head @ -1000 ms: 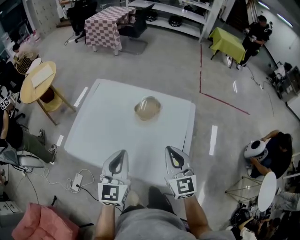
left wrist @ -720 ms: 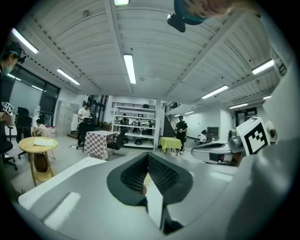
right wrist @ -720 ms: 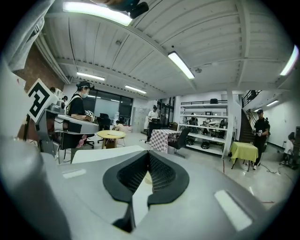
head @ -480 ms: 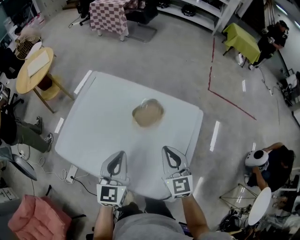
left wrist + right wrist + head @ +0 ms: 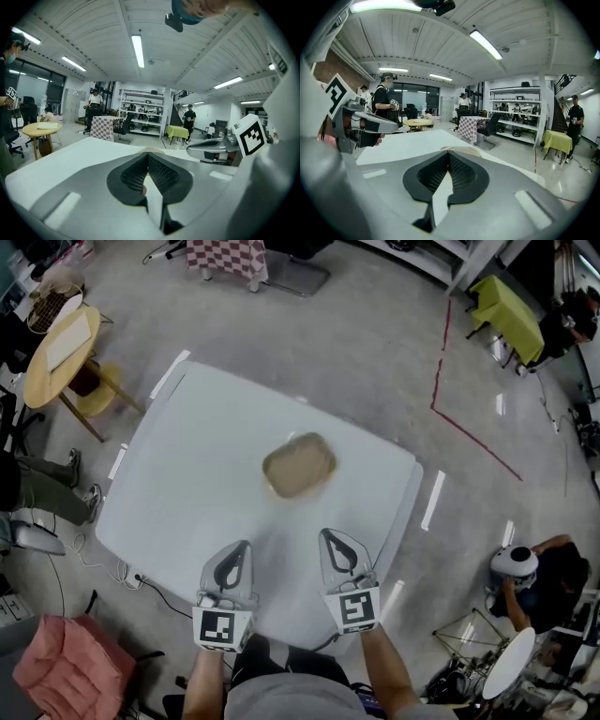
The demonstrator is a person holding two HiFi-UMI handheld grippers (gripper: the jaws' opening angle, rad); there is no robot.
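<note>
Tan dish (image 5: 299,466) sits near the middle of the white table (image 5: 178,484), with nothing else on the table beside it. It looks a bit blurry, so you cannot tell what it is made of. Its shape is a soft oval. Its long side runs from left to right across the table, with the right end tipped a little farther away from you. Your left gripper (image 5: 241,547) and your right gripper (image 5: 326,536) hang over the near edge of the table, side by side and apart from each other. Both point forward at the dish, and both are well apart from it. In the left gripper view the two jaws are pressed together at their tips and nothing is between them. The dish (image 5: 151,150) peeks out as a thin pale strip just above those tips. The right gripper view shows the same thing: jaws closed tip to tip, holding nothing, with the dish (image 5: 459,150) low and flat just past them. On the floor to the far left stands a round wooden table (image 5: 56,343). A yellow-green table (image 5: 511,320) stands far off to the right, and a red line (image 5: 469,427) runs along the floor near it.
</note>
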